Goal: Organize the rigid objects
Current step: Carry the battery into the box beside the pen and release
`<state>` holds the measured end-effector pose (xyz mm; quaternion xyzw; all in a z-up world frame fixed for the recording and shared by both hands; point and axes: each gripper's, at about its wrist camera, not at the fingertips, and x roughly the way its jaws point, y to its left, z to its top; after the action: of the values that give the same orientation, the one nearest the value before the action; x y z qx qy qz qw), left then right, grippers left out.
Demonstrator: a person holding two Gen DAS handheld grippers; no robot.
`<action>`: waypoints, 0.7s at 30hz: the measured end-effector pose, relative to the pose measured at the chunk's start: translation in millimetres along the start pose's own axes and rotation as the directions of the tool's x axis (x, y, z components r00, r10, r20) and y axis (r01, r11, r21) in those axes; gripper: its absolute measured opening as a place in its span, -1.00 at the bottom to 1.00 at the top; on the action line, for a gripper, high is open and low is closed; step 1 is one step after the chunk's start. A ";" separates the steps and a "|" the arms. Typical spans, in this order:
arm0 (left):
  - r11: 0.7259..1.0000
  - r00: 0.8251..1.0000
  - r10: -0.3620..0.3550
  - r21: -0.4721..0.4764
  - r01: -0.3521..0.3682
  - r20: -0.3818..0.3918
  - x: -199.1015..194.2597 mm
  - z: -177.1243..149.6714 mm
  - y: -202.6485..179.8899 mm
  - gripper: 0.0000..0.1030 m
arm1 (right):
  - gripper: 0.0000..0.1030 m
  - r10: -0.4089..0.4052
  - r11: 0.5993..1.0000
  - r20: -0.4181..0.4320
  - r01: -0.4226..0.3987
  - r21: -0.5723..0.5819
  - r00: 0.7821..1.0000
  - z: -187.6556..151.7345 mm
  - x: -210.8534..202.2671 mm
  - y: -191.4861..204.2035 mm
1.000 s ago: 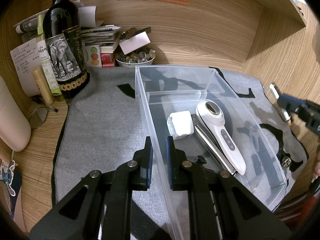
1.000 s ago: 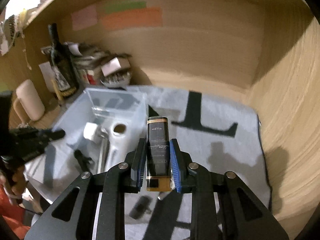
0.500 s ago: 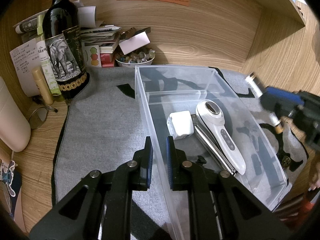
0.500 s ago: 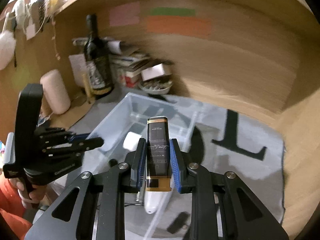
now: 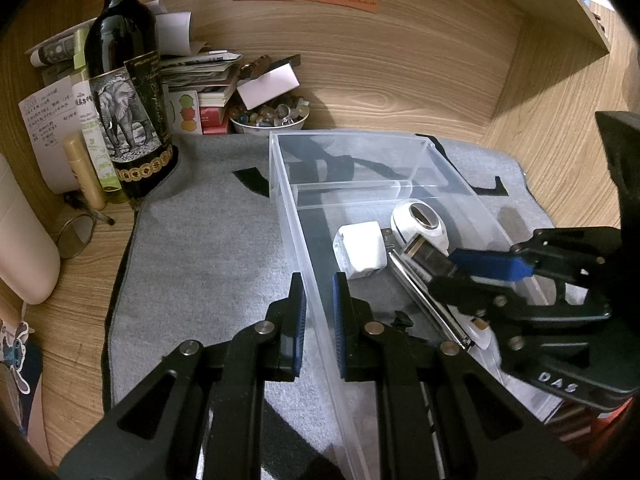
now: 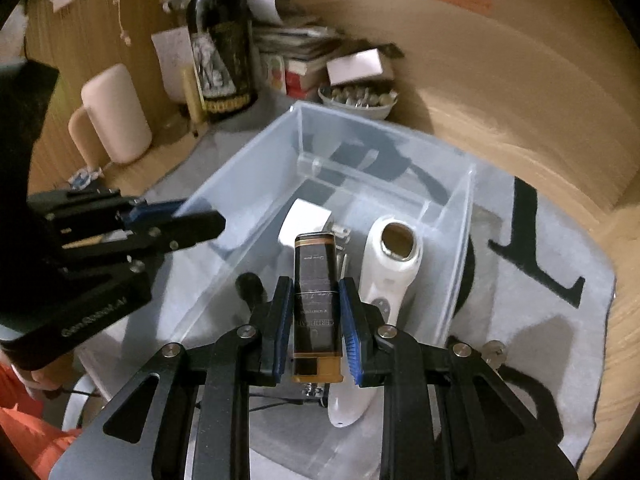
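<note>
My left gripper (image 5: 318,284) is shut on the near left wall of a clear plastic bin (image 5: 348,135), one pad on each side of the wall. The bin holds a white charger cube (image 5: 360,250), a white handheld device (image 5: 420,222) and a slim metal clip (image 5: 424,300). My right gripper (image 6: 315,284) is shut on a black and gold tube (image 6: 314,264), held lengthwise between the pads. It hangs above the bin (image 6: 240,176), over the white device (image 6: 394,256). In the left wrist view the right gripper (image 5: 444,276) reaches in from the right.
The bin stands on a grey mat (image 5: 200,260) inside a wooden alcove. At the back left are a wine bottle (image 5: 124,92), stacked papers and a bowl of stones (image 5: 270,118). A pink container (image 5: 20,248) stands far left. Small keys (image 6: 494,350) lie on the mat.
My right gripper has carried the tube from over the mat leftward and a little down to above the bin. The left gripper has not moved.
</note>
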<state>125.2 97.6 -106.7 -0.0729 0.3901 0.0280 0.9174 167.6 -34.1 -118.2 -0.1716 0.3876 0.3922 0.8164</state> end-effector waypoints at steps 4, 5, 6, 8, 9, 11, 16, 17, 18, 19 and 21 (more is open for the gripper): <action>1.000 1.000 -0.001 0.000 0.001 0.001 -0.1 0.3 0.0 -0.76 | -0.58 -0.003 1.000 -0.041 0.003 -0.013 0.999 -1.3 7.0 0.5; 1.000 1.000 -0.001 0.000 0.001 0.001 -0.1 0.3 0.1 -0.76 | -0.58 -0.001 1.000 -0.048 0.001 -0.012 0.999 -1.5 7.9 0.1; 1.000 1.000 -0.001 -0.001 0.001 0.001 -0.1 0.3 0.1 -0.76 | -0.58 0.004 1.000 -0.054 -0.004 -0.009 0.999 -1.8 8.6 -0.6; 1.000 1.000 -0.001 -0.001 0.001 0.000 -0.2 0.2 0.1 -0.76 | -0.58 0.006 1.000 -0.054 -0.007 -0.007 0.999 -2.4 9.3 -1.0; 1.000 1.000 -0.001 0.000 0.001 0.000 -0.1 0.2 0.0 -0.76 | -0.58 0.007 1.000 -0.055 -0.007 -0.006 0.998 -2.2 9.7 -1.0; 1.000 1.000 0.000 0.001 0.000 0.001 0.0 -0.1 0.3 -0.76 | -0.58 0.010 1.000 -0.048 -0.010 0.000 0.999 -2.2 8.3 -1.5; 1.000 1.000 -0.001 0.000 0.001 0.001 0.2 0.0 0.2 -0.76 | -0.49 0.010 1.000 -0.010 -0.010 0.026 1.000 -0.3 -1.1 -6.0; 1.000 1.000 -0.001 0.000 0.001 0.001 0.2 -0.1 0.2 -0.76 | -0.42 0.006 0.999 0.005 -0.007 0.034 1.000 0.6 -5.4 -8.6; 1.000 1.000 -0.001 0.000 0.001 0.001 0.3 0.0 0.1 -0.76 | -0.35 0.003 0.999 0.014 -0.003 0.038 1.000 1.0 -8.0 -9.6; 1.000 1.000 0.000 0.001 0.000 0.002 0.1 0.0 0.2 -0.76 | -0.32 -0.007 0.999 0.033 0.006 0.046 0.999 1.7 -13.6 -12.4; 1.000 1.000 0.000 0.001 0.000 0.001 0.1 0.0 0.2 -0.76 | -0.29 -0.022 0.998 0.059 0.019 0.058 0.998 2.7 -21.7 -16.9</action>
<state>125.3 97.8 -106.8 -0.0726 0.3895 0.0277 0.9178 173.5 -54.3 -100.2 -0.1402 0.3725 0.3775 0.8361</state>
